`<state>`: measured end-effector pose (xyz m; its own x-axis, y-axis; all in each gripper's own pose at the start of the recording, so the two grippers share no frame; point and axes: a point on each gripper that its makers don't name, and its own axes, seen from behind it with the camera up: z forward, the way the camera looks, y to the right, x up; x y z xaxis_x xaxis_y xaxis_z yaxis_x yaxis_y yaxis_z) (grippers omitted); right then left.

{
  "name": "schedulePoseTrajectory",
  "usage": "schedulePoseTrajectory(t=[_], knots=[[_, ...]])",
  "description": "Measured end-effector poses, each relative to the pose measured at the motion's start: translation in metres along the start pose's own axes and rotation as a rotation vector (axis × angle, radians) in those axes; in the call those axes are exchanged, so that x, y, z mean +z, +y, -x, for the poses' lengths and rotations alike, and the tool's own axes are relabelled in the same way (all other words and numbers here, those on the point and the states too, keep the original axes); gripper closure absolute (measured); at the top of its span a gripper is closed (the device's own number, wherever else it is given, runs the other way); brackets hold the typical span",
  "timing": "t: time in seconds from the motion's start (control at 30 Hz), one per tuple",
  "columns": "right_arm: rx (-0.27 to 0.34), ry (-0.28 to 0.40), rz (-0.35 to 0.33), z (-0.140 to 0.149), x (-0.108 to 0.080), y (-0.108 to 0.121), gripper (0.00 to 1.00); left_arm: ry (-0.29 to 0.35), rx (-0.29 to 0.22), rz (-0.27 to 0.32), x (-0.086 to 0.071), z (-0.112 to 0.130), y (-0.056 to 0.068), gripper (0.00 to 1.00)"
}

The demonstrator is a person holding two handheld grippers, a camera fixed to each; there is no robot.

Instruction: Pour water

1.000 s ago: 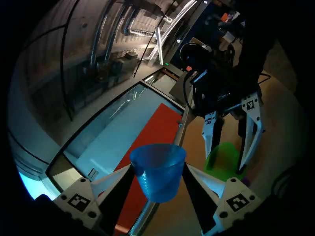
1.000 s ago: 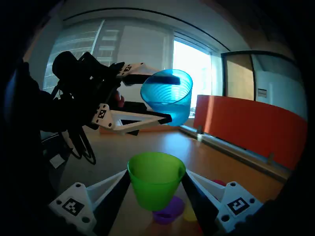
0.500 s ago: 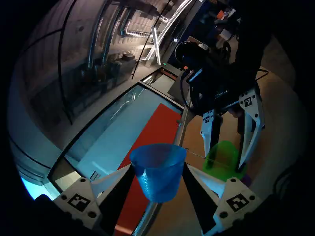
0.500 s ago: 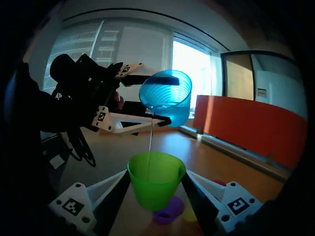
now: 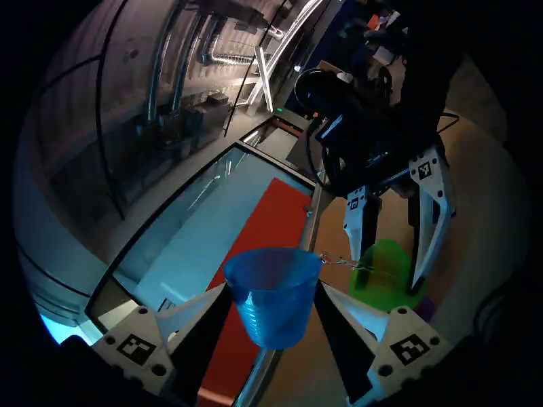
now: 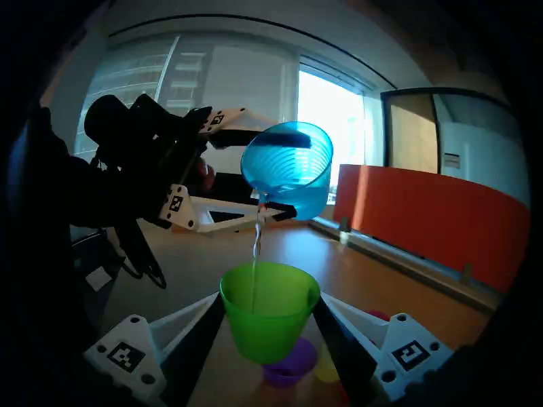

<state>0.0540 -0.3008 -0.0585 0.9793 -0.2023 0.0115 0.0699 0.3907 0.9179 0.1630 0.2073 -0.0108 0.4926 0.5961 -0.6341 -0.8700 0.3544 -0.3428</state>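
Pouring one blue cup into one green cup

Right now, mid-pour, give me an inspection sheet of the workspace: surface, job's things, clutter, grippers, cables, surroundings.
Surface: wooden table; no spill seen on the visible part.
Job's things: blue cup tilted above the green cup; a thin water stream falls from its lip into the green cup.
Clutter: purple piece and yellow piece on the table below the green cup.
Grippers: left gripper, jaws closed on the blue cup; right gripper, jaws closed on the green cup.
Cables: black cable looping under the left gripper's body.
Surroundings: orange partition, bright window.
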Motion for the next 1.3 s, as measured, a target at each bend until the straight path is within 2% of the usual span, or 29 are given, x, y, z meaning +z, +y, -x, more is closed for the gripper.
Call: schedulePoseTrajectory(t=[0.37,1.3], knots=[[-0.001,0.004,0.002,-0.0012,-0.0001,0.0,0.1,0.004,0.02,-0.005,0.0009,-0.0029,-0.0055,0.17],[-0.006,0.006,-0.002,-0.002,-0.0011,-0.0023,0.1,0.002,0.059,-0.011,0.0,-0.0024,-0.0049,0.17]])
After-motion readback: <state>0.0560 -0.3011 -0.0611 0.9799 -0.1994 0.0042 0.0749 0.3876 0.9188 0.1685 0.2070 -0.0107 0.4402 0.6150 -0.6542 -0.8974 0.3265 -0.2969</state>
